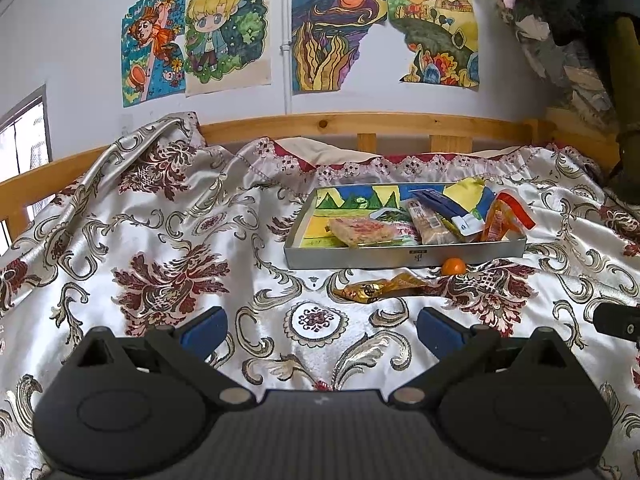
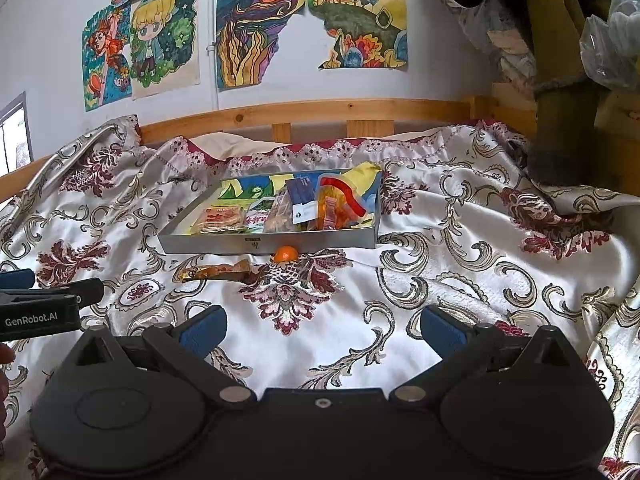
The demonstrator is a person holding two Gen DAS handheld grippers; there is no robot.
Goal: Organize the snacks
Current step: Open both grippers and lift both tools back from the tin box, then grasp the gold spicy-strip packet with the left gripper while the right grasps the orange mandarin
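A grey metal tray (image 1: 404,257) (image 2: 208,246) sits on the patterned bedspread and holds several snack packets, among them a pink one (image 1: 362,231) (image 2: 222,218) and an orange one (image 1: 502,220) (image 2: 334,208). A small orange fruit (image 1: 454,267) (image 2: 285,254) lies just in front of the tray. A gold-wrapped snack (image 1: 380,287) (image 2: 214,272) lies on the cloth beside it. My left gripper (image 1: 322,330) is open and empty, short of the gold snack. My right gripper (image 2: 322,330) is open and empty, farther back and to the right.
A wooden bed rail (image 1: 360,124) (image 2: 320,110) runs behind the tray, below a wall of drawings. The bedspread is bunched up at the left (image 1: 160,140). Draped cloth and a post (image 2: 560,120) stand at the right. The left gripper's body (image 2: 40,312) shows at the right view's left edge.
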